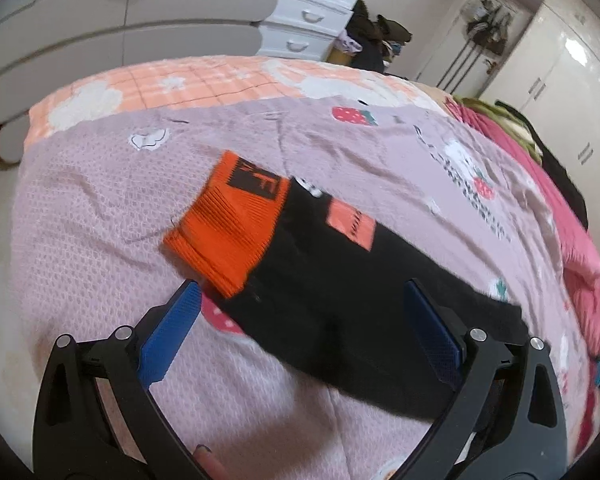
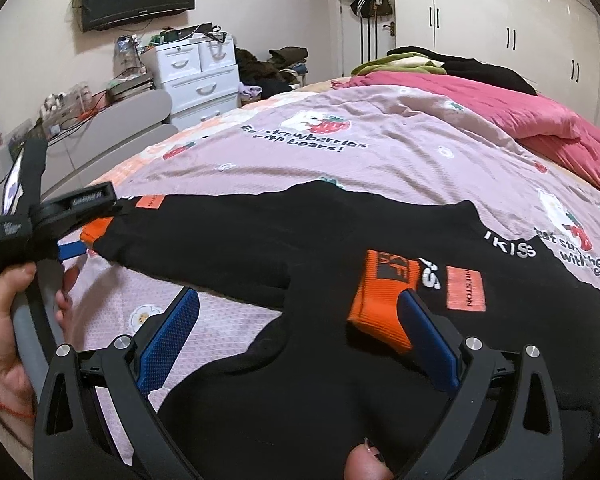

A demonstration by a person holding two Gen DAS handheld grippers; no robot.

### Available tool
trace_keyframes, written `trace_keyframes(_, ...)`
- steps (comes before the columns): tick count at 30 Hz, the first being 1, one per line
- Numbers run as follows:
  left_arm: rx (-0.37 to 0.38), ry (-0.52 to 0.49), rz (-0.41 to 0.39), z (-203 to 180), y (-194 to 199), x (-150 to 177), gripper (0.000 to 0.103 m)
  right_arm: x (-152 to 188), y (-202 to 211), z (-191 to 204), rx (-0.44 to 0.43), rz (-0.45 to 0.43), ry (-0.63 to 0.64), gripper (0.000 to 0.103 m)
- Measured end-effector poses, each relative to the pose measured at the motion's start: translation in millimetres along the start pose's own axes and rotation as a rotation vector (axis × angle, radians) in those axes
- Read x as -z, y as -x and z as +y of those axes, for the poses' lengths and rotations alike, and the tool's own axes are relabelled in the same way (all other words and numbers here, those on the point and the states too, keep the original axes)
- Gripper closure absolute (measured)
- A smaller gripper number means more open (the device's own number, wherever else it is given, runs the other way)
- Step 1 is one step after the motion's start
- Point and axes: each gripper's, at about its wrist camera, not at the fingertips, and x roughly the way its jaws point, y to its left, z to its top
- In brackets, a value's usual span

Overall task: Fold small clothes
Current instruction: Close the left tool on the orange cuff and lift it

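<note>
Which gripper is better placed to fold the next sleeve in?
Probably the left gripper: open, straddling the outstretched sleeve just behind its orange cuff. The right gripper, also open, hovers over the garment's body, beside a sleeve already folded in.

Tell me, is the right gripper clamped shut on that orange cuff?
No, the right gripper is wide open, with the orange cuff lying beside one finger.
</note>
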Motion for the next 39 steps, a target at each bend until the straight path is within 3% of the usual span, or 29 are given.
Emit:
trace_keyframes(12, -0.037, 0.031, 0.002, 15.6, -23.8, -13.2, 0.010, 0.4, -5.6, -3.1, 0.002, 0.015, -0.018, 0.004)
trace_keyframes(13, -0.042, 0.032, -0.006, 15.2, -24.8, -14.5, 0.013, 0.6, -5.6, -2.9, 0.001, 0.015, -0.020, 0.004)
trace_keyframes(15, -0.056, 0.027, -0.026, 13.1, -26.3, -17.5, 0.034, 1.0, -5.9, -2.6, 0.002, 0.016, -0.020, 0.005)
trace_keyframes(16, -0.055, 0.022, -0.031, 12.2, -28.6, -19.0, 0.052, 1.1, -5.8, -2.7, 0.003, 0.017, -0.019, 0.005)
trace_keyframes(18, -0.048, 0.012, -0.022, 12.0, -33.8, -20.2, 0.067, 2.0, -5.4, -3.9, 0.004, 0.018, -0.020, 0.005)
trace_keyframes(20, -0.041, 0.005, -0.018, 13.2, -34.9, -20.2, 0.089, 3.4, -4.3, -6.2, 0.004, 0.018, -0.024, 0.005)
trace_keyframes(23, 0.029, 0.015, -0.024, 14.0, -26.9, -20.5, 0.094, 6.2, -1.6, -10.5, 0.004, 0.016, -0.039, 0.005)
trace_keyframes(32, 0.242, -0.038, -0.120, -15.8, 24.4, -17.7, 0.095, 19.3, 16.8, -34.4, 0.015, 0.021, -0.090, 0.005)
trace_keyframes(37, 0.421, -0.077, -0.113, -44.5, 46.9, -10.8, 0.095, 26.0, 35.1, -54.6, 0.040, 0.011, -0.125, 0.005)
trace_keyframes(39, 0.461, -0.094, -0.107, -56.1, 50.7, -6.8, 0.095, 29.4, 45.0, -64.0, 0.058, 0.000, -0.135, 0.004)
